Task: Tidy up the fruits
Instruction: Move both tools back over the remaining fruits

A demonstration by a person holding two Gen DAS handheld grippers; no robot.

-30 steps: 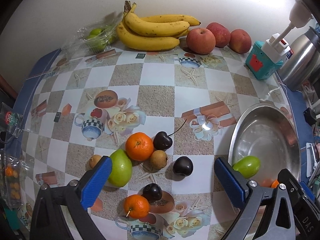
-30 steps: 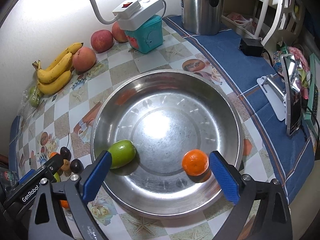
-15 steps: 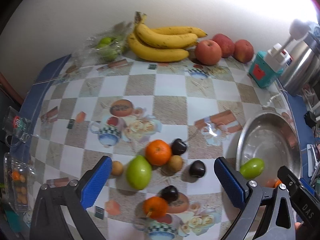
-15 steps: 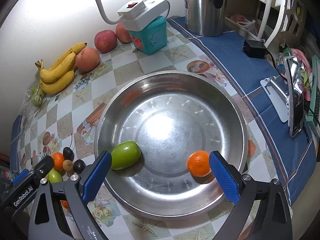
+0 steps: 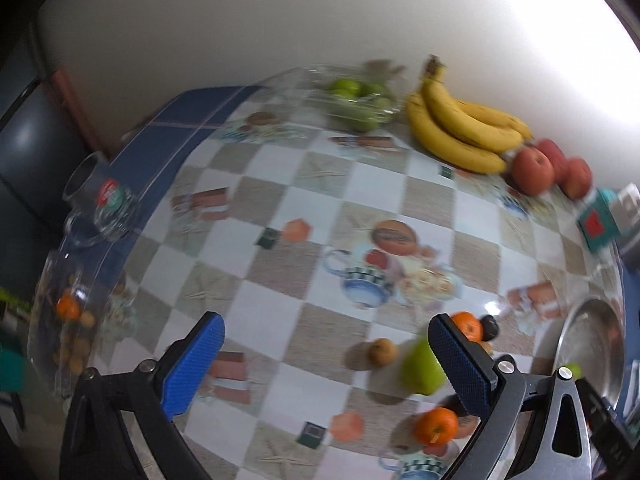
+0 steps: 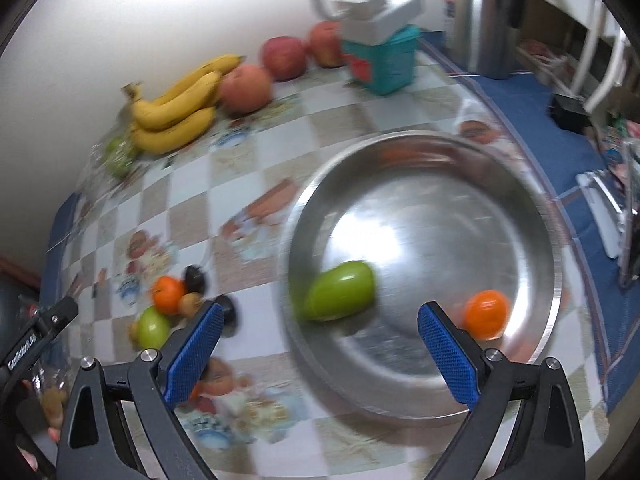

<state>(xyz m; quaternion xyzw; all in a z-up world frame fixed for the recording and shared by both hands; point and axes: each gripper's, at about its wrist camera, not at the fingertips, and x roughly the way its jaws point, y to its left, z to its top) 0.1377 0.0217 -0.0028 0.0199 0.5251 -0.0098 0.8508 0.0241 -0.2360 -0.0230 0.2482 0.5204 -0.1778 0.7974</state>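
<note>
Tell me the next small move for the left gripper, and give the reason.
Probably swing the left gripper back right and down over the green fruit on the tablecloth. Its jaws are open and empty and aimed at bare cloth, while the steel bowl holds only a green fruit and an orange.

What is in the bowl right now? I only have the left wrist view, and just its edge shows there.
Observer: Two fruits. A green fruit lies left of centre in the bowl, and an orange lies near the right rim.
Operator: Is the right gripper holding anything?
Observer: No, it is open and empty, with its fingers over the near part of the bowl.
Operator: What stands past the teal box?
Observer: A steel kettle, just to the right of the box.
</note>
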